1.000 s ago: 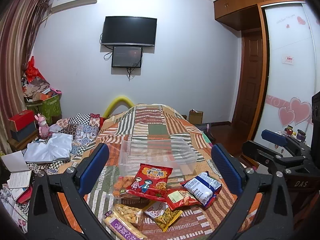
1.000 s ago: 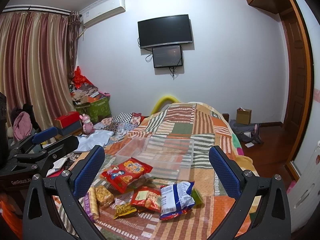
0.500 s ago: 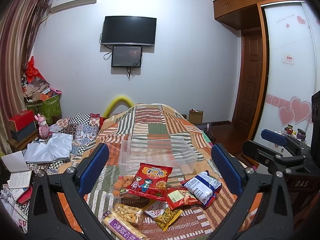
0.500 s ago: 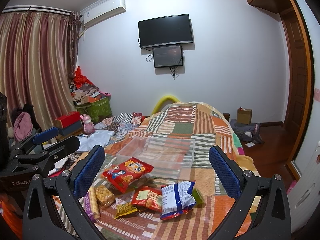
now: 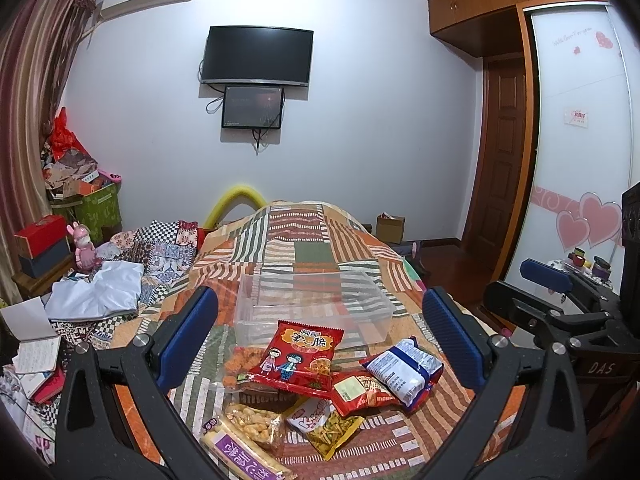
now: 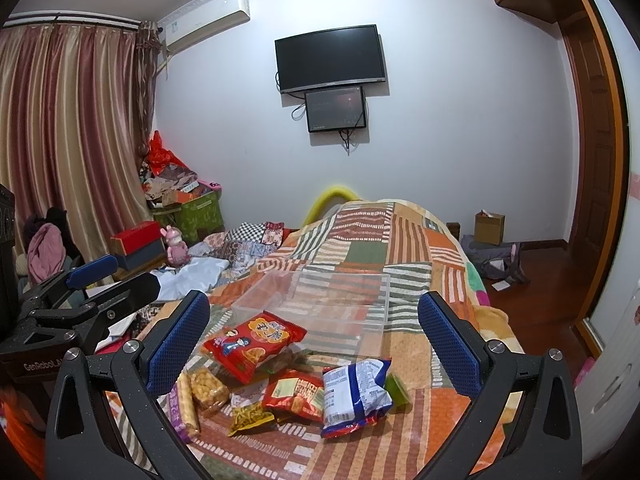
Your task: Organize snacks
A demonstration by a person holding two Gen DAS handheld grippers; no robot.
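Hovering as they did a second ago, both grippers barely shift: the clear plastic bin (image 5: 316, 304) sits empty on the patchwork quilt (image 5: 304, 236), snack packets (image 5: 306, 354) heaped just before it; left gripper (image 5: 320, 336) and right gripper (image 6: 314, 338) gape apart, sorting unstarted

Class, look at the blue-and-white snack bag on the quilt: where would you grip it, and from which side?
Grip the blue-and-white bag at its crimped near end, coming from above on the right with the right gripper. It lies flat, clear on its right side, while its left edge sits against the small red packet. The thin seam likely suits the open jaws better than the puffy middle.
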